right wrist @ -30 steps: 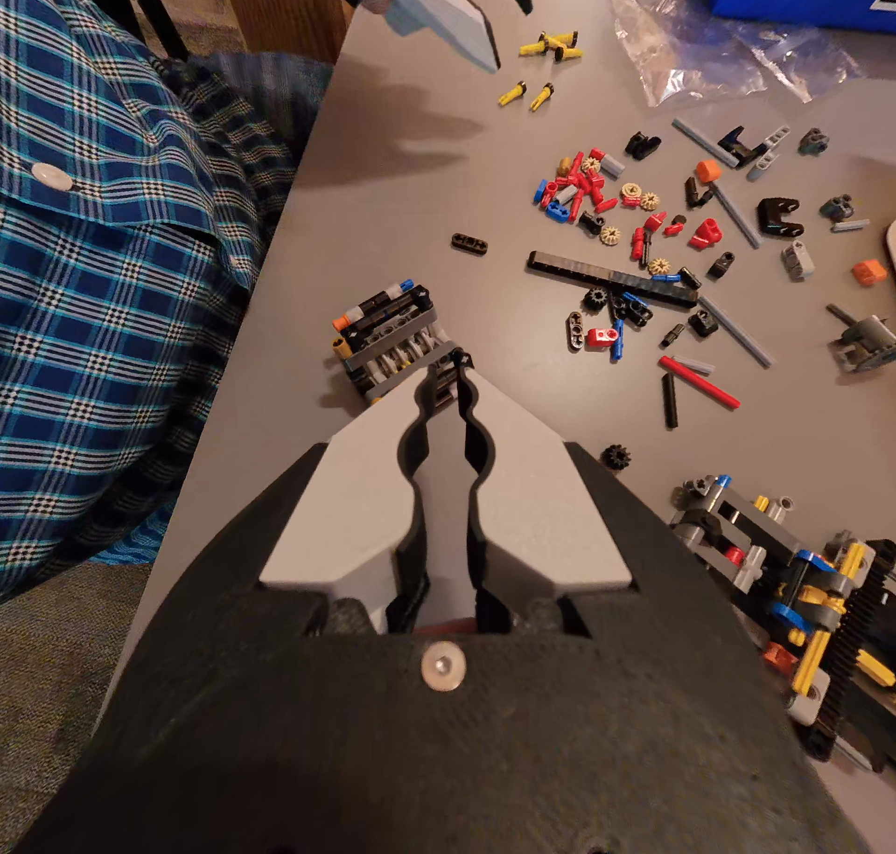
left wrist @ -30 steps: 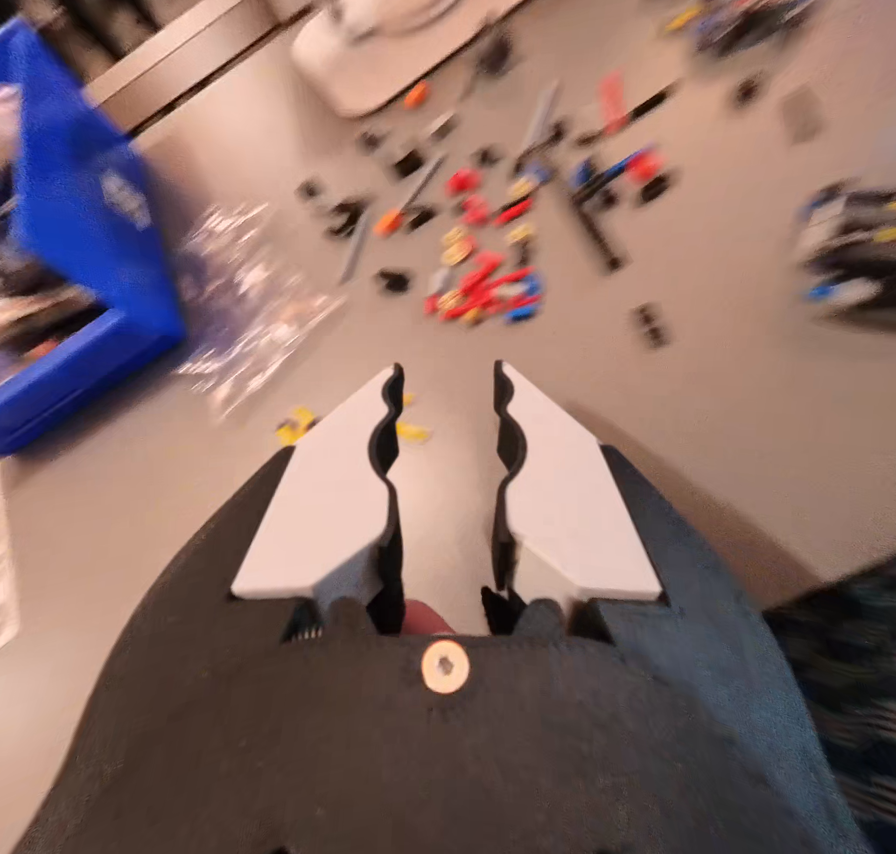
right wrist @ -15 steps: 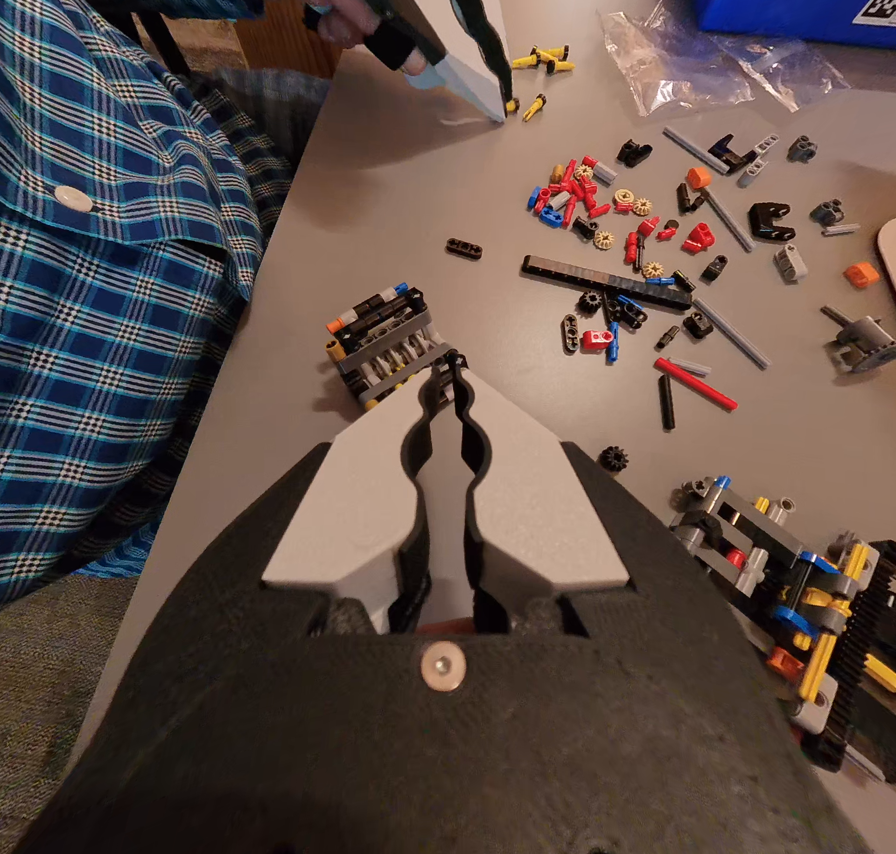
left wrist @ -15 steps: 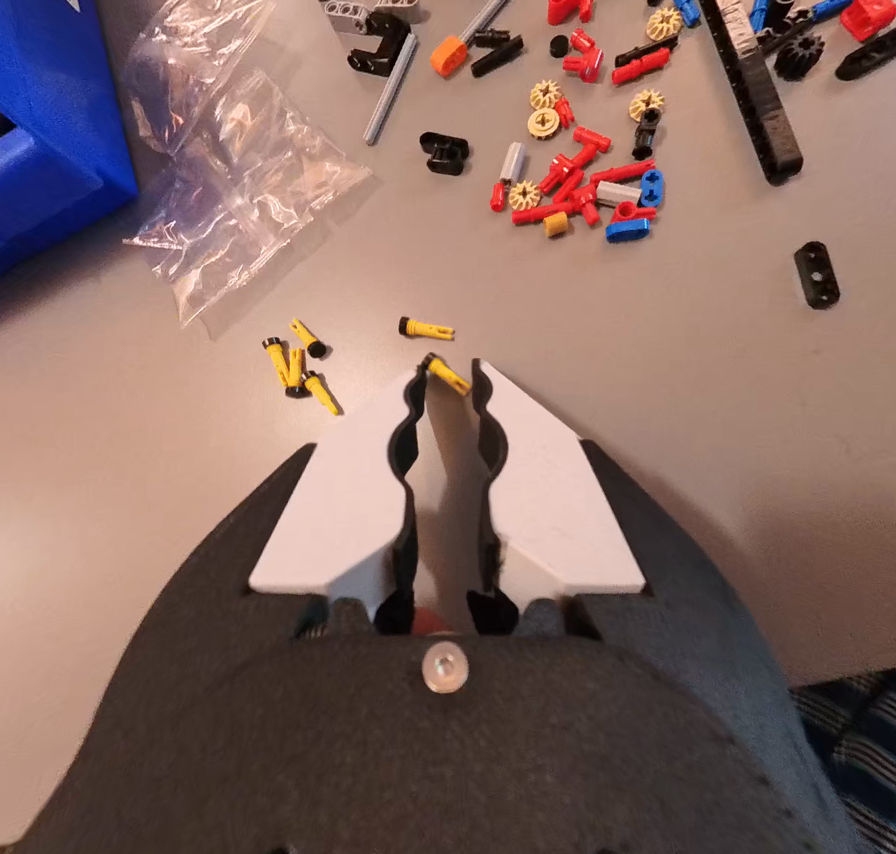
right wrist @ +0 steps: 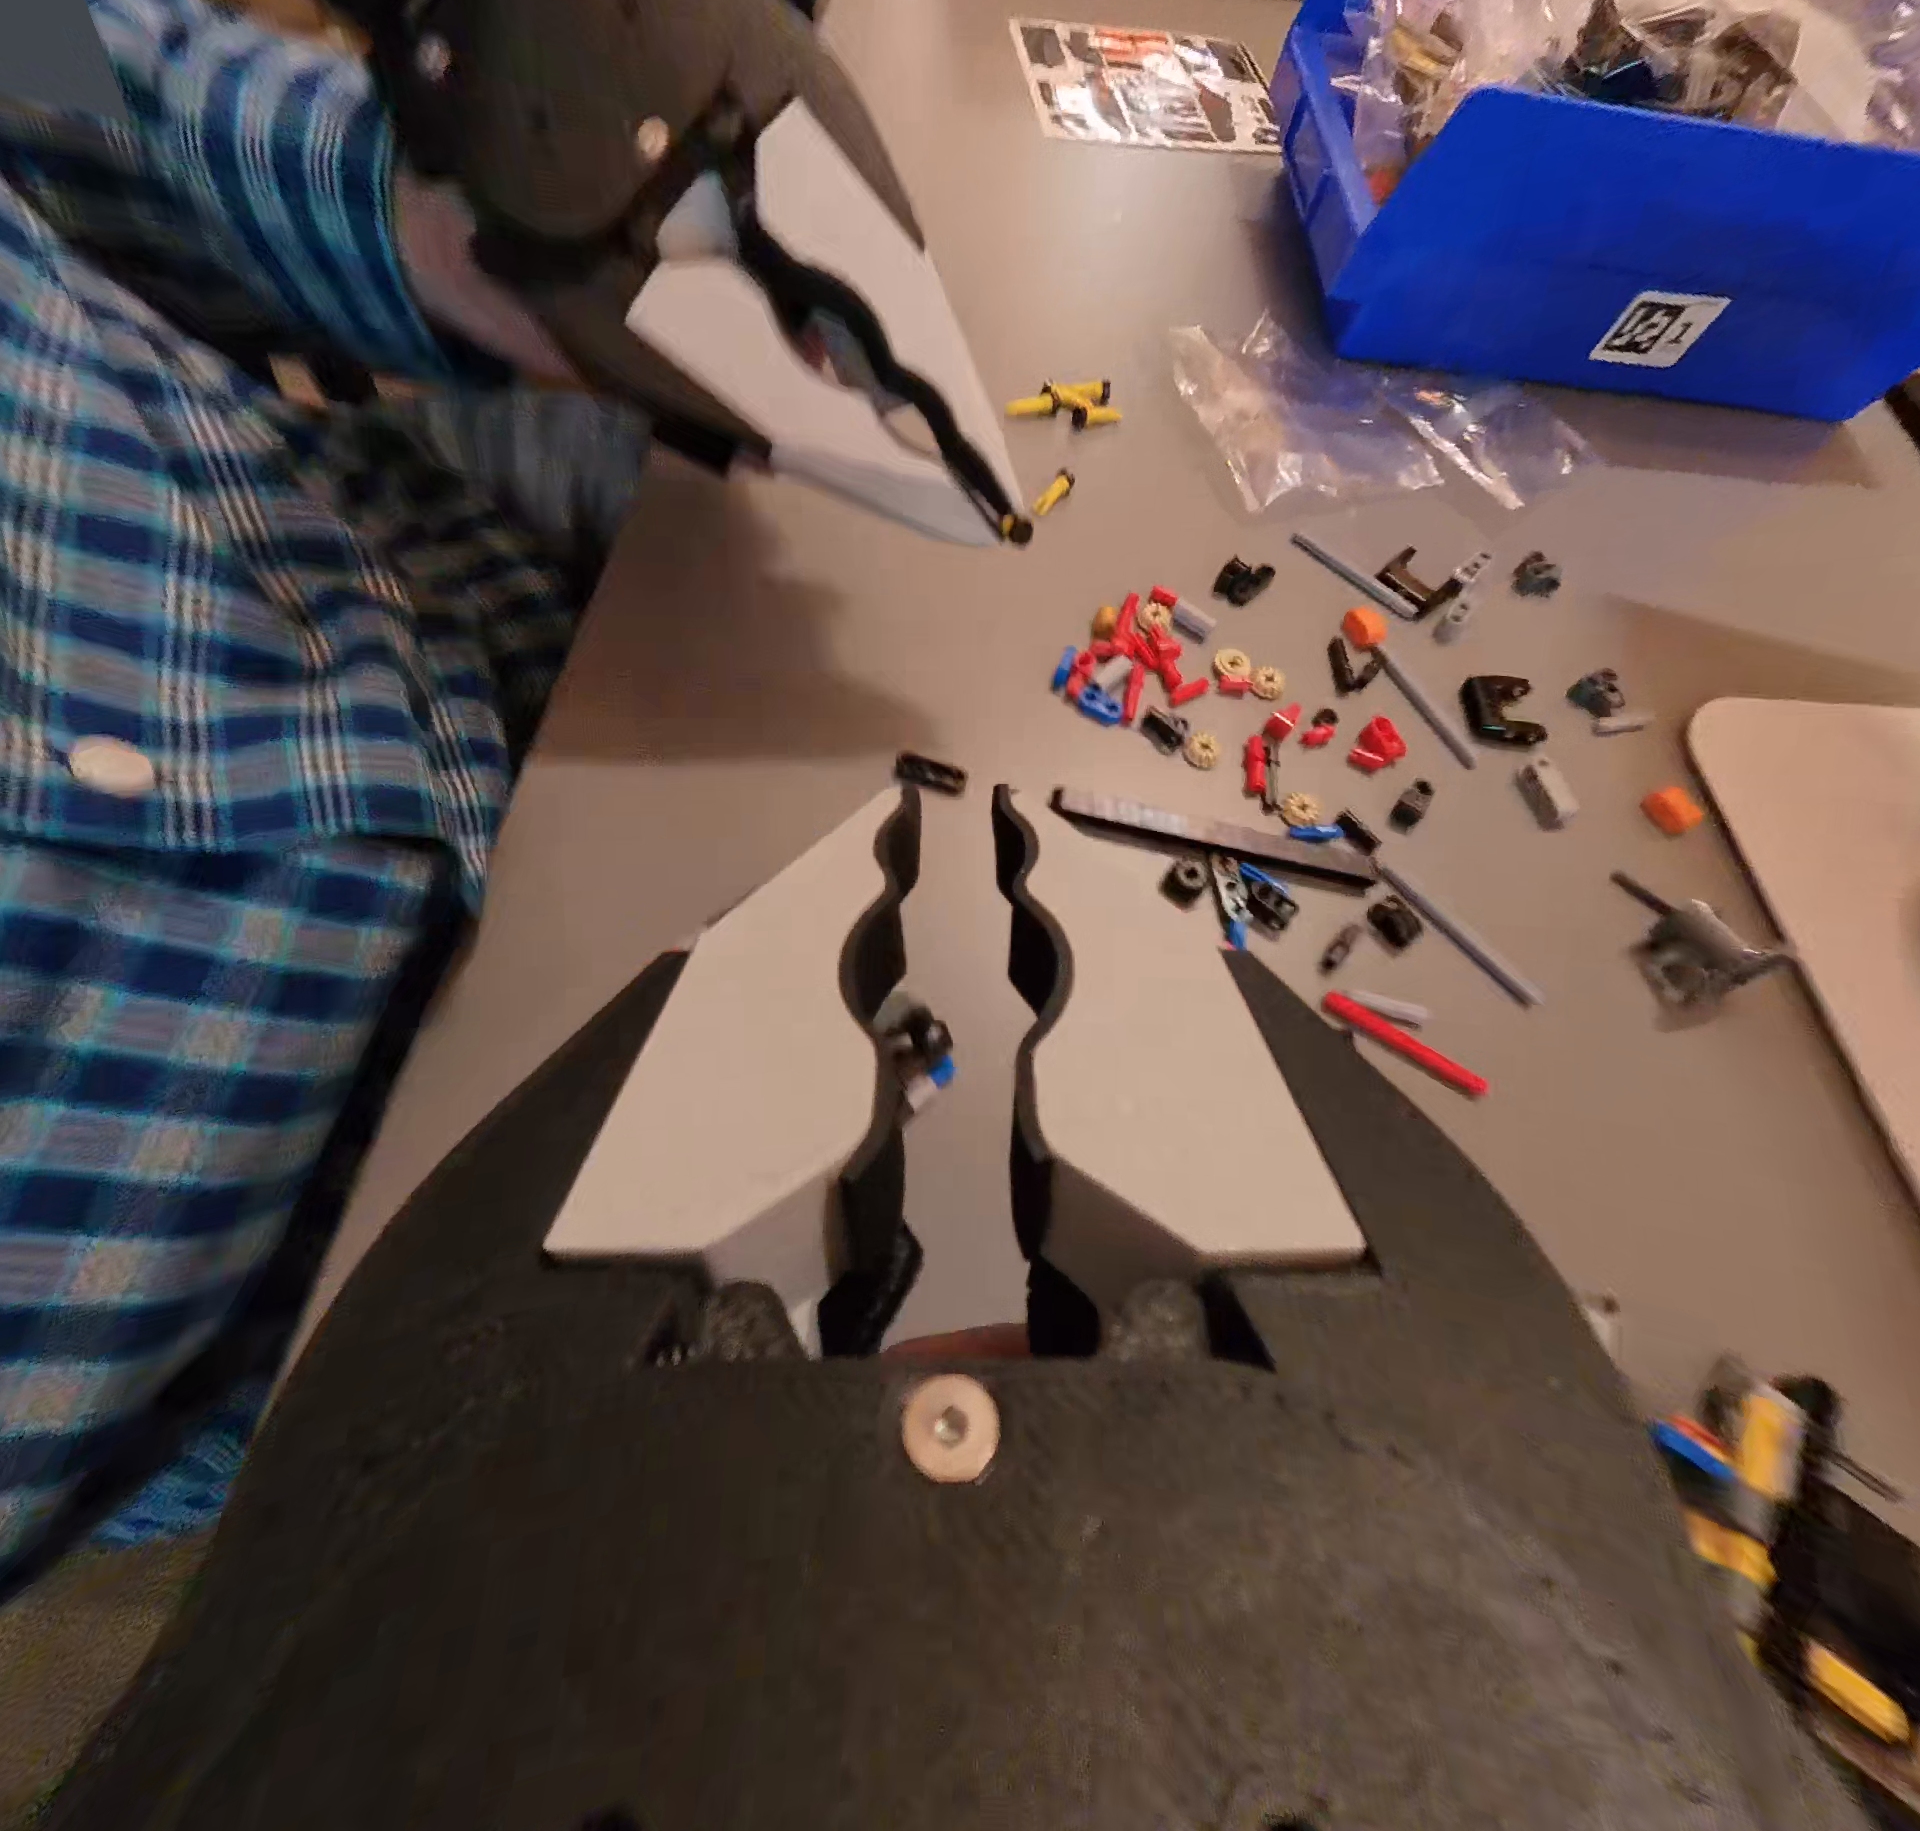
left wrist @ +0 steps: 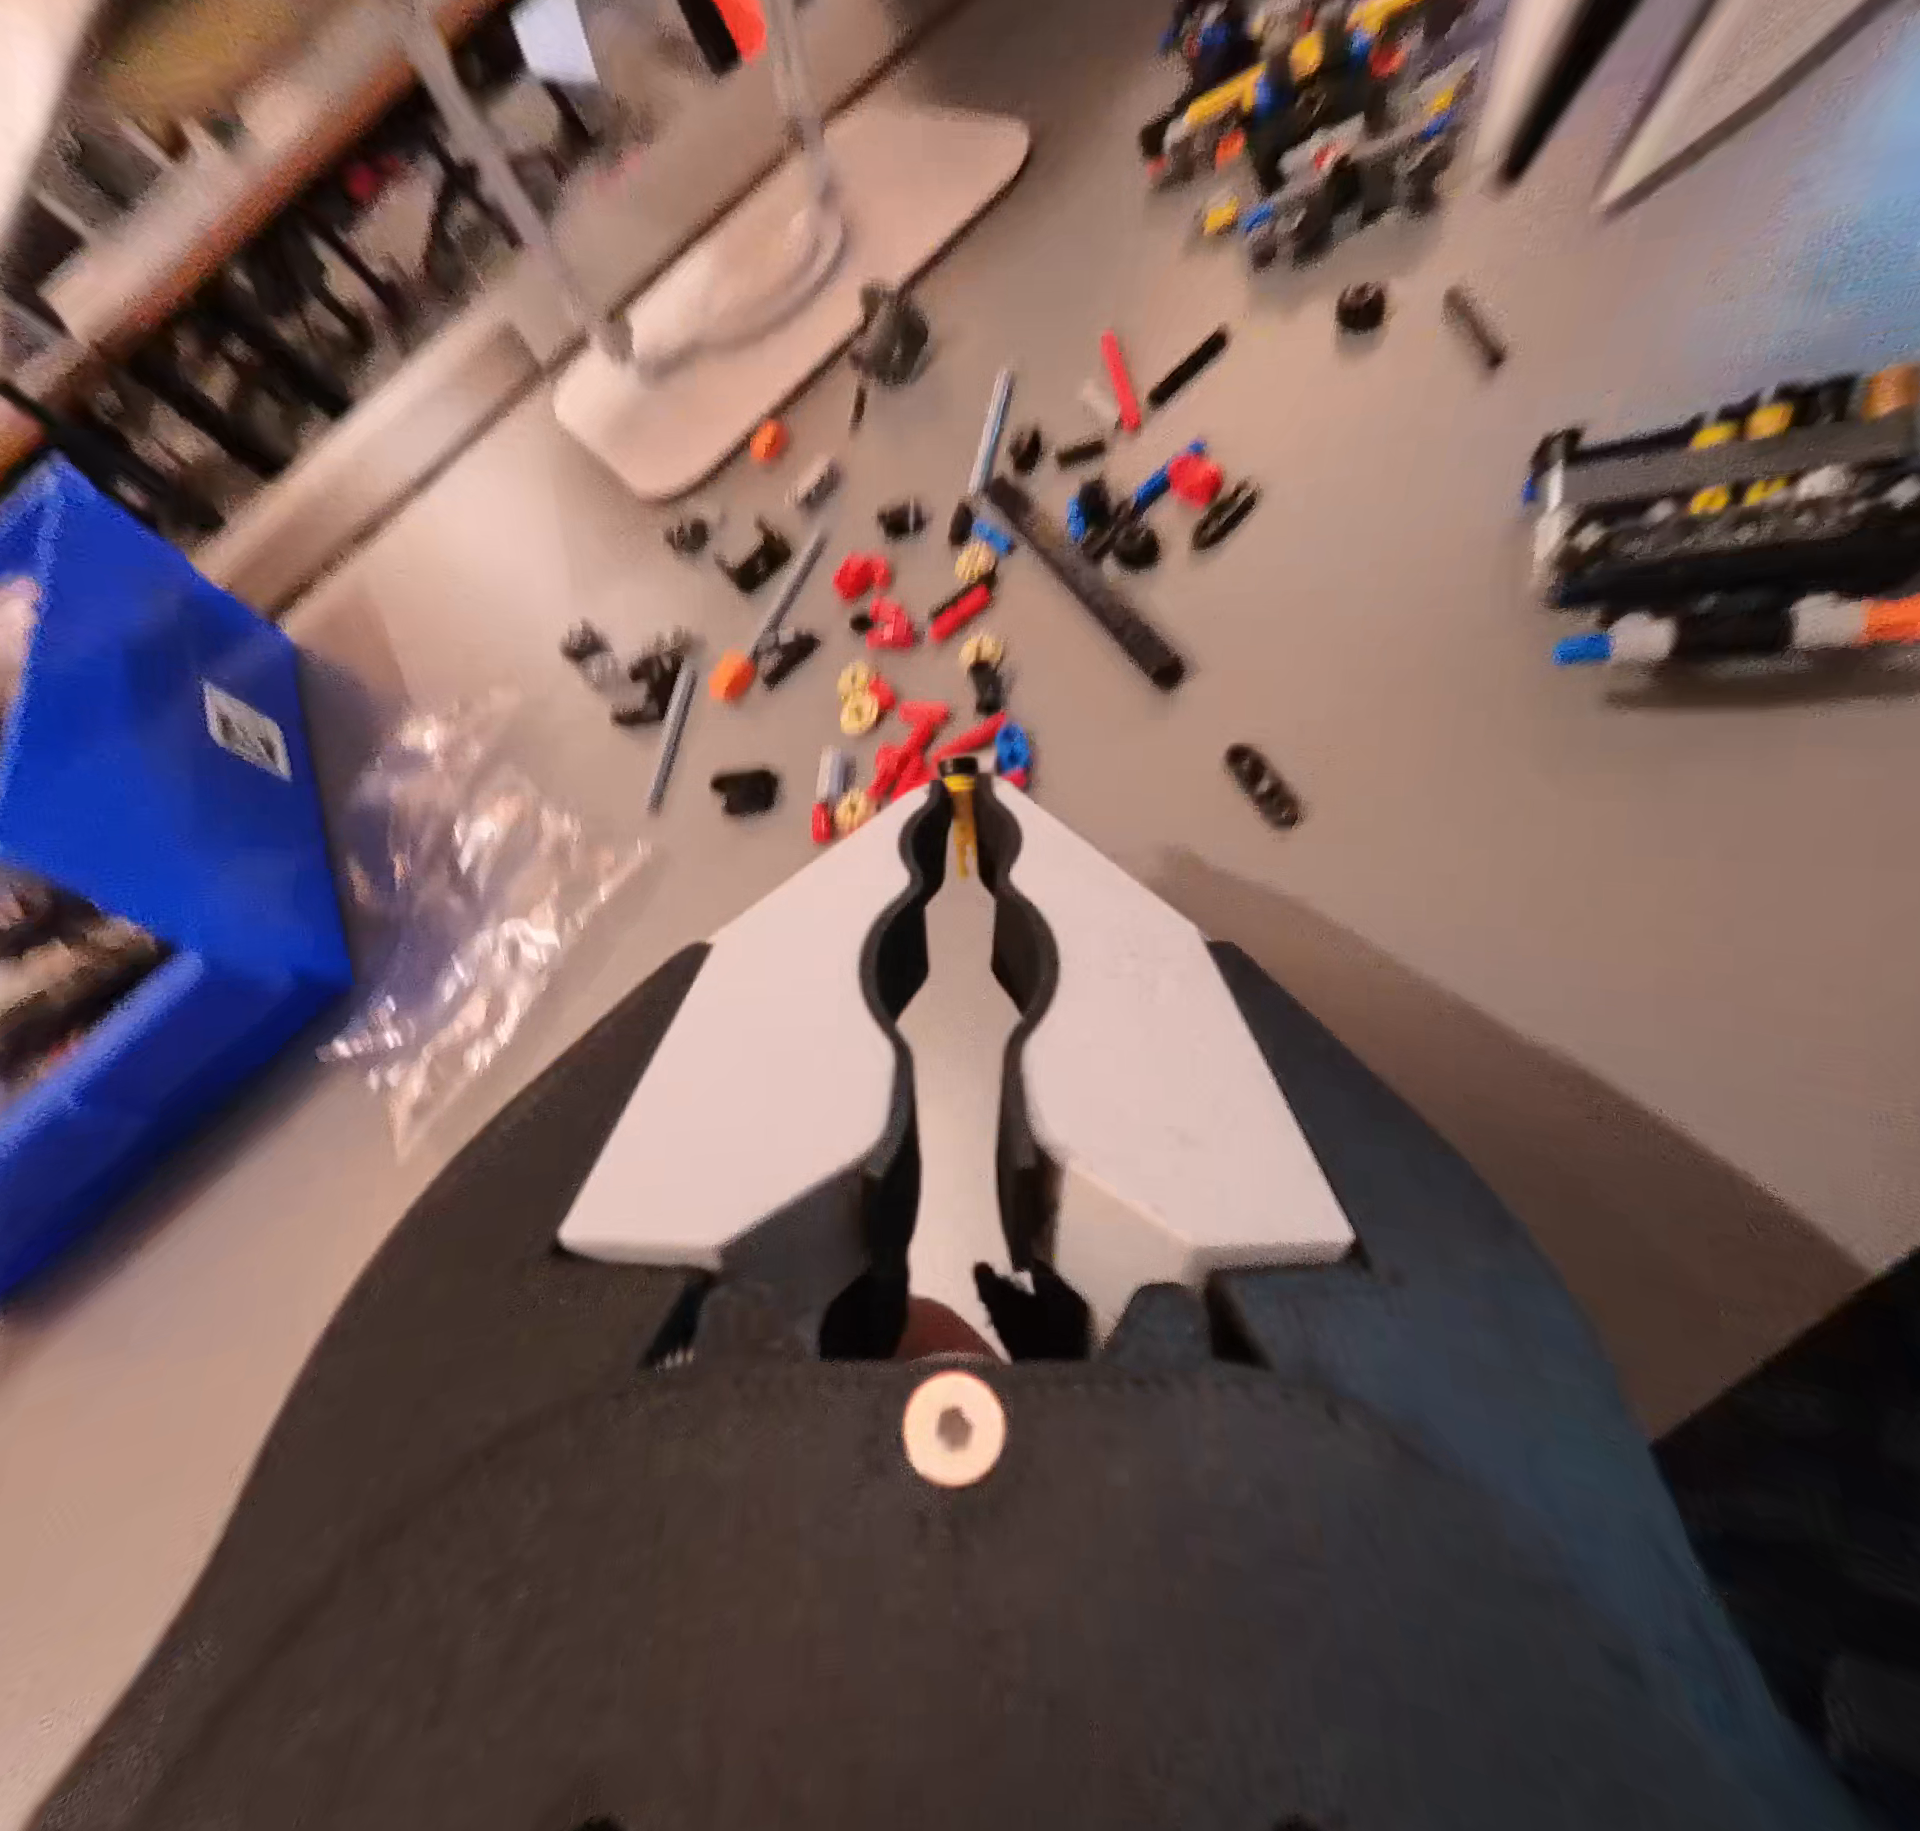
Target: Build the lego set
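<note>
My left gripper [left wrist: 961, 794] is shut on a yellow pin [left wrist: 962, 825] with a black head and holds it above the table; it also shows in the right wrist view [right wrist: 1013, 526]. My right gripper [right wrist: 953, 794] is open and empty above the table. A small grey and black sub-assembly [left wrist: 1714, 534] sits on the table at the right; in the right wrist view only a bit of it [right wrist: 916, 1049] shows through the gap between my fingers. The large yellow and black build [left wrist: 1320, 67] stands far off and also shows at the lower right [right wrist: 1766, 1532].
Loose red, black and tan pieces [right wrist: 1143, 659] and a long black beam [right wrist: 1205, 831] lie mid-table. More yellow pins [right wrist: 1060, 399], plastic bags [right wrist: 1351, 420] and a blue bin [right wrist: 1610, 223] are behind. A white stand base [left wrist: 790, 295] is at the back. A person in a plaid shirt [right wrist: 208, 638] sits at the left.
My left gripper closed on a yellow pin and lifted it off the table. My right gripper opened, let go of the small sub-assembly and moved up over it.
</note>
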The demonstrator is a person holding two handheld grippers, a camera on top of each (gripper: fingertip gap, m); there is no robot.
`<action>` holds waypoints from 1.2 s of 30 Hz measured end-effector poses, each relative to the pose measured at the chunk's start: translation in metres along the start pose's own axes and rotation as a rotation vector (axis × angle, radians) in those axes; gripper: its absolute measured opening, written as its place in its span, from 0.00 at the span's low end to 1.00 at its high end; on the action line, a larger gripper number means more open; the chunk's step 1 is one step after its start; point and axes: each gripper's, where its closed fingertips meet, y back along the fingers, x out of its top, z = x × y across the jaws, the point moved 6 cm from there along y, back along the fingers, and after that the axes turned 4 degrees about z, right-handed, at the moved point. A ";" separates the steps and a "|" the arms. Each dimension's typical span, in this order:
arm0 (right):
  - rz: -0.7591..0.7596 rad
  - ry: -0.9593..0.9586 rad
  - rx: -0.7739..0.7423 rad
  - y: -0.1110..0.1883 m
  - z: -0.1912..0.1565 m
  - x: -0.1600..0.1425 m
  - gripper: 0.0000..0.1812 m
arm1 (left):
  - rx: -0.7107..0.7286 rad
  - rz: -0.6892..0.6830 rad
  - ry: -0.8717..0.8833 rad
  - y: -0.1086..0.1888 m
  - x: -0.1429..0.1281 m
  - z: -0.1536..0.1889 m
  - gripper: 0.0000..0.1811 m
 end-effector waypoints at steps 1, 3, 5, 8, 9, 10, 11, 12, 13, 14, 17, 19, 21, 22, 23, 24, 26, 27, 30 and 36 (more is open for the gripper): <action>0.018 -0.048 0.008 -0.005 0.001 0.004 0.08 | 0.001 0.024 -0.049 -0.001 0.009 0.007 0.01; 0.067 -0.148 0.016 -0.011 0.006 0.009 0.09 | 0.014 0.088 -0.180 -0.003 0.027 0.020 0.01; 0.117 -0.231 0.019 -0.013 0.011 0.013 0.09 | 0.000 0.123 -0.267 -0.005 0.038 0.033 0.01; 0.130 -0.312 0.034 -0.017 0.015 0.011 0.09 | 0.006 0.153 -0.333 -0.009 0.045 0.044 0.01; 0.118 -0.323 0.036 -0.019 0.016 0.008 0.08 | 0.007 0.169 -0.347 -0.009 0.048 0.047 0.01; 0.114 -0.332 0.048 -0.020 0.016 0.006 0.08 | 0.013 0.179 -0.368 -0.009 0.050 0.049 0.01; 0.112 -0.345 0.054 -0.021 0.016 0.005 0.07 | 0.015 0.189 -0.384 -0.010 0.052 0.051 0.01; 0.112 -0.351 0.063 -0.022 0.015 0.004 0.05 | 0.010 0.201 -0.390 -0.010 0.054 0.053 0.01; 0.124 -0.357 0.078 -0.022 0.014 0.004 0.04 | 0.011 0.211 -0.394 -0.010 0.056 0.054 0.01; 0.133 -0.370 0.089 -0.021 0.014 0.005 0.04 | 0.018 0.209 -0.404 -0.011 0.057 0.054 0.01; 0.123 -0.375 0.108 -0.021 0.013 0.003 0.05 | 0.008 0.216 -0.413 -0.012 0.058 0.056 0.01; 0.129 -0.386 0.120 -0.020 0.013 0.003 0.04 | 0.008 0.218 -0.424 -0.012 0.059 0.056 0.01; 0.133 -0.388 0.124 -0.020 0.013 0.002 0.03 | -0.001 0.226 -0.420 -0.012 0.060 0.056 0.01; 0.135 -0.391 0.125 -0.019 0.014 0.002 0.04 | -0.003 0.224 -0.430 -0.013 0.060 0.056 0.01; 0.134 -0.400 0.127 -0.019 0.014 0.002 0.05 | -0.007 0.229 -0.439 -0.013 0.060 0.056 0.01; 0.136 -0.409 0.135 -0.018 0.015 0.002 0.06 | -0.017 0.235 -0.434 -0.012 0.060 0.056 0.01; 0.144 -0.416 0.152 -0.017 0.014 0.002 0.05 | -0.026 0.248 -0.423 -0.011 0.061 0.056 0.01; 0.143 -0.420 0.157 -0.017 0.014 0.002 0.05 | -0.029 0.250 -0.429 -0.012 0.061 0.057 0.01; 0.155 -0.458 0.193 -0.017 0.013 0.000 0.05 | -0.051 0.269 -0.442 -0.010 0.060 0.058 0.01; 0.185 -0.507 0.233 -0.015 0.013 0.000 0.03 | -0.046 0.286 -0.478 -0.010 0.062 0.059 0.01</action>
